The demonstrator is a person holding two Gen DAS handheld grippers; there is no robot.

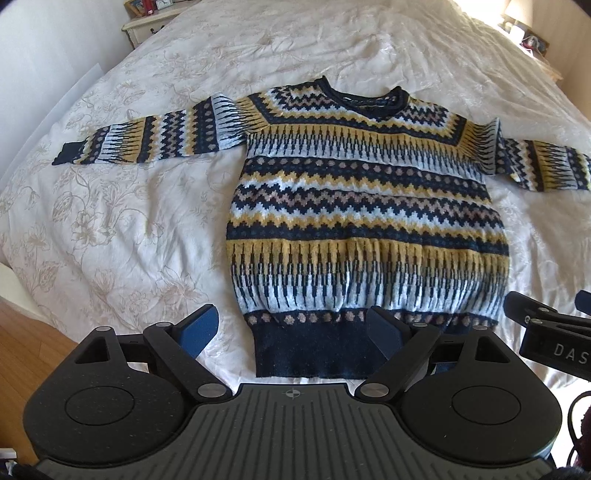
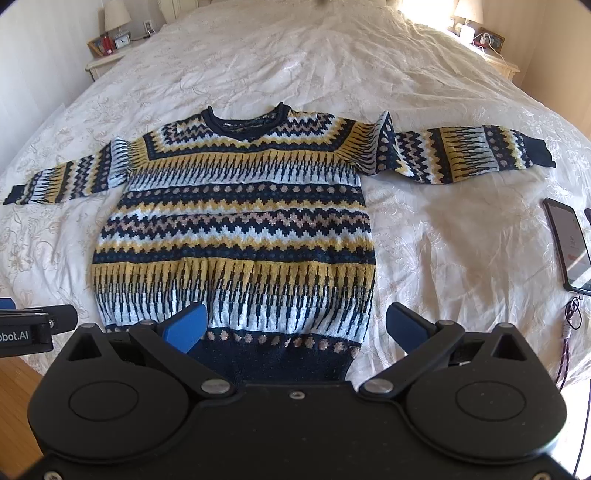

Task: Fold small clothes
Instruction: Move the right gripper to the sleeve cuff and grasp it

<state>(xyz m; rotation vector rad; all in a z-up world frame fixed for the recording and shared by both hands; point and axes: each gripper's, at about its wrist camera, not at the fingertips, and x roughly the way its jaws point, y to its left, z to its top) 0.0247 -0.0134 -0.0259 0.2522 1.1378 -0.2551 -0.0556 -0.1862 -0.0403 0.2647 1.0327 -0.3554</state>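
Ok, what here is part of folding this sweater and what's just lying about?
For the job:
- patterned sweater, laid flat with sleeves out
- left gripper, jaws open
- right gripper, jaws open
- bedspread it lies on

Just lying about:
- phone at right
- lamp and clock on the nightstand

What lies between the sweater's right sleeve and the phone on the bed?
Only bare bedspread separates the sweater sleeve from the phone, as the right wrist view shows.

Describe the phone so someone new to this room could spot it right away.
Start at the bed with the sweater spread flat on it. Beyond the sweater's right sleeve, near the bed's edge, lies the phone: dark, flat, screen lit, a cord trailing from it.
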